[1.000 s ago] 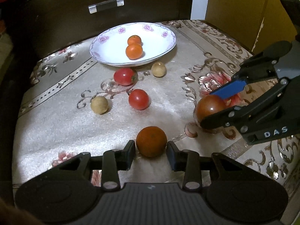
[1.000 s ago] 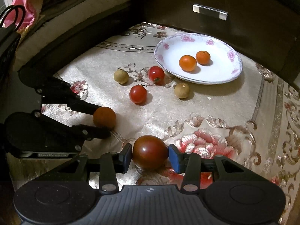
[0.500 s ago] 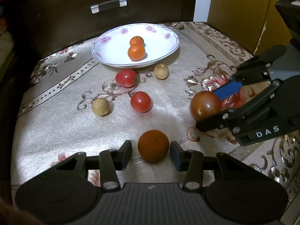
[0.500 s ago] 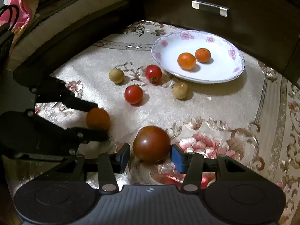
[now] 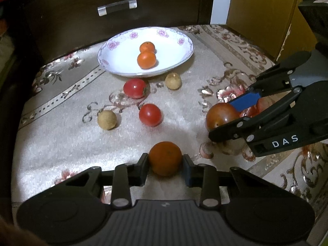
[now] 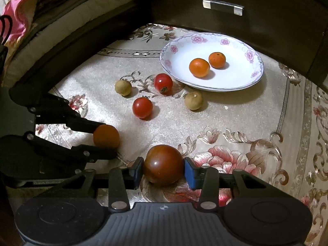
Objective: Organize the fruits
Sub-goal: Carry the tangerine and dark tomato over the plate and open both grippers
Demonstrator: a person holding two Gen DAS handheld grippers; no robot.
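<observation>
My left gripper point(image 5: 165, 167) is shut on a small orange point(image 5: 165, 158), which also shows in the right wrist view point(image 6: 106, 136). My right gripper point(image 6: 163, 170) is shut on a dark red tomato point(image 6: 163, 165), held above the cloth; it also shows in the left wrist view point(image 5: 221, 116). A white flowered plate point(image 5: 176, 47) at the back holds two oranges point(image 5: 146, 59). Two red tomatoes point(image 5: 150, 114) point(image 5: 135, 88) and two tan longans point(image 5: 107, 120) point(image 5: 173, 81) lie on the cloth in front of the plate.
A beige flowered cloth point(image 5: 61, 135) covers the surface. A dark drawer front with a clear handle point(image 5: 117, 7) stands behind the plate. A yellow wooden panel point(image 5: 260, 10) is at the back right. Bedding point(image 6: 24, 16) lies to the left in the right wrist view.
Both grippers have closed on their fruits and lifted them slightly, moving a little toward the plate. The fruits on the cloth have not moved.
</observation>
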